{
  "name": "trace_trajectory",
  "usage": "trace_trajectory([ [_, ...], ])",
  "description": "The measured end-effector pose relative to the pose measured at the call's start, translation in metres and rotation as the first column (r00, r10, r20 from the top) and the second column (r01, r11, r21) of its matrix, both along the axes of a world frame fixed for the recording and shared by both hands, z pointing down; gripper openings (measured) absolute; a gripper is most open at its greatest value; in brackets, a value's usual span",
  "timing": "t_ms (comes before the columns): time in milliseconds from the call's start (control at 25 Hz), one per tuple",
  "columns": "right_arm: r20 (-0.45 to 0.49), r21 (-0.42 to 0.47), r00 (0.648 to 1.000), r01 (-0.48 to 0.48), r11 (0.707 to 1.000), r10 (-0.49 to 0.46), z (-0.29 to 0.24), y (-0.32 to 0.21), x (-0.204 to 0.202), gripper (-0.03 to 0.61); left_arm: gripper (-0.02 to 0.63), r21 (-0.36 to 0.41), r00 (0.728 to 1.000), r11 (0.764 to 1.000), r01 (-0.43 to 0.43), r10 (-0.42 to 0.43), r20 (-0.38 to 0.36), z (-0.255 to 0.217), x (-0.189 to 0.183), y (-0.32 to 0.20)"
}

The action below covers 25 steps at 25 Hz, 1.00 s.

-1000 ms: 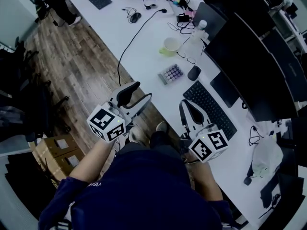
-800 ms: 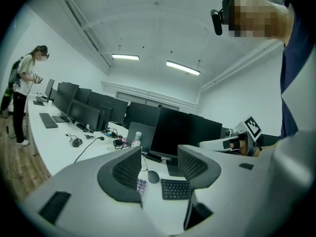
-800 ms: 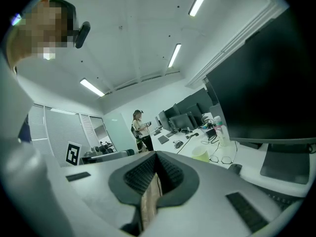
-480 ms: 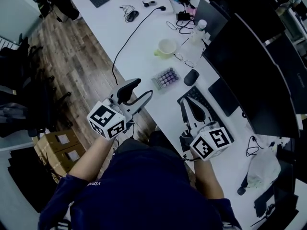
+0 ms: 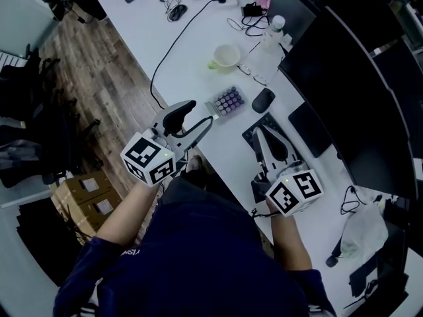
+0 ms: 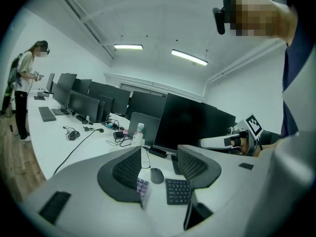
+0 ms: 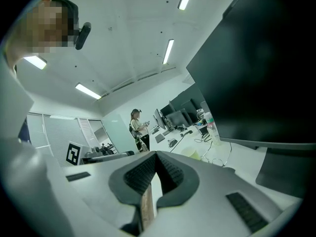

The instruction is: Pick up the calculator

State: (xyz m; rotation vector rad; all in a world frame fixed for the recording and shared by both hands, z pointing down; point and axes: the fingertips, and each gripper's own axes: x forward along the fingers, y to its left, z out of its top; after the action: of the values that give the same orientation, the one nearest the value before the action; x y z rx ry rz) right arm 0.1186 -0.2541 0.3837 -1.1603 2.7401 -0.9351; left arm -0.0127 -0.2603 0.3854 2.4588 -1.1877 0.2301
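fingers (image 6: 127,169) of left gripper (image 5: 199,112) apart, nothing between them; right gripper (image 5: 260,132) fingers (image 7: 143,174) closed tip to tip, empty, over the keyboard (image 5: 250,135); calculator (image 5: 228,101) flat on white desk (image 5: 192,58), just beyond left fingertips, beside mouse (image 5: 263,100)

The bench (image 5: 192,51) is smooth, matt white. The floor (image 5: 106,78) is wood-grain planking with a faint sheen. The calculator (image 5: 227,102) looks plastic, with a pale body and rounded purple keys. The cup (image 5: 226,55) is glossy and the bottle (image 5: 270,39) is clear plastic. The boxes (image 5: 82,200) are brown cardboard. The left tongs (image 6: 158,157) and right tongs (image 7: 155,158) have smooth matt pale plastic shells and dark ribbed pads (image 6: 126,171). The shirt (image 5: 198,256) is navy cloth.
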Motion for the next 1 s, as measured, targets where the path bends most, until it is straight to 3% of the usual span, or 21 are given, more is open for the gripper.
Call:
trace_trajectory([
  [480,-0.065,-0.091,0.997,-0.058,0.994,0.052,0.042,-0.016,-0.004,0.005,0.244,-0.111,0.999,0.993,-0.038,0.038,-0.003,0.067,-0.006,-0.028],
  [1000,-0.151,-0.199,0.982,-0.144,0.969,0.114,0.093,-0.023,-0.023,0.005,0.244,-0.227,0.994,0.968,-0.109,0.109,-0.015,0.137,-0.031,-0.045],
])
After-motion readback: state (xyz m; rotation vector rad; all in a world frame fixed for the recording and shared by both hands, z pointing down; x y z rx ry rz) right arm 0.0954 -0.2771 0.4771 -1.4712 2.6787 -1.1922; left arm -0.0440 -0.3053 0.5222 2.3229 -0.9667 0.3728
